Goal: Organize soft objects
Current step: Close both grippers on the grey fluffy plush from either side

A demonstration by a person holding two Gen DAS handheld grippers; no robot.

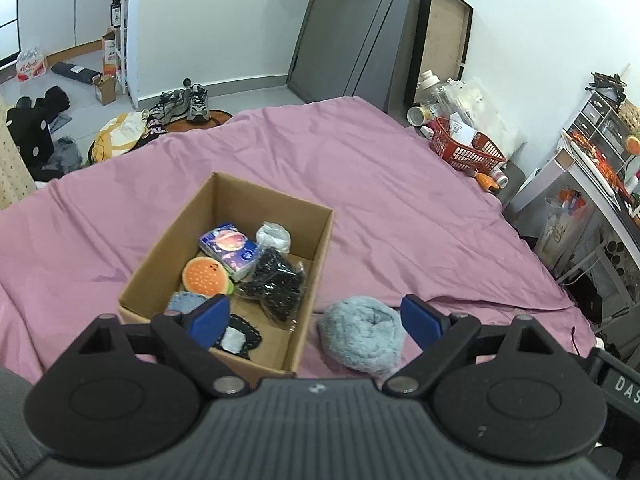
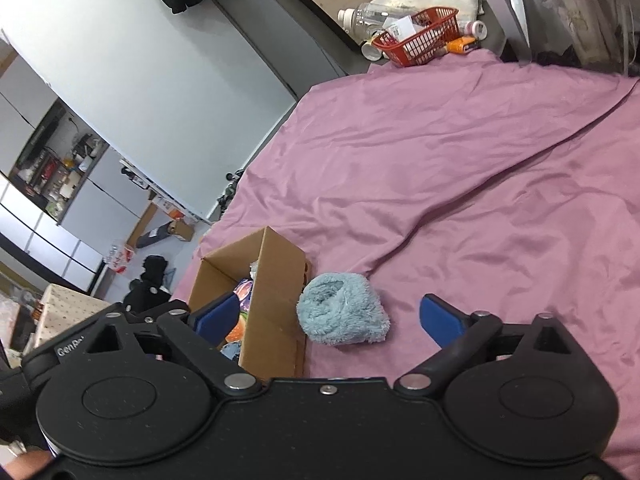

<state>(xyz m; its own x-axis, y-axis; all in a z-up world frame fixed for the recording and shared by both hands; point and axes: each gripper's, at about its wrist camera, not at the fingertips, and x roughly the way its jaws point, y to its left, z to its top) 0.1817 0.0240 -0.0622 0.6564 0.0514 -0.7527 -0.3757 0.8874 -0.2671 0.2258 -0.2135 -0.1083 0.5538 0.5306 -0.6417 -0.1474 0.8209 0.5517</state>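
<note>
An open cardboard box [image 1: 316, 256] sits on the pink bedsheet [image 1: 400, 200]. It holds a burger-shaped plush [image 1: 206, 277], a blue tissue pack [image 1: 230, 249], a black bagged item [image 1: 276, 284], a grey roll [image 1: 273, 236] and dark cloths. A fluffy light-blue cloth [image 1: 362, 334] lies on the sheet just right of the box; it also shows in the right wrist view [image 2: 342, 308] beside the box [image 2: 276, 300]. My left gripper [image 1: 316, 318] is open and empty above the box's near right corner and the cloth. My right gripper [image 2: 328, 316] is open and empty, with the cloth between its fingers' line.
A red basket [image 1: 464, 146] with bottles and clutter stands at the bed's far right corner; it also shows in the right wrist view [image 2: 420, 38]. A cluttered shelf [image 1: 600, 168] stands right of the bed. Shoes and bags [image 1: 176, 108] lie on the floor beyond.
</note>
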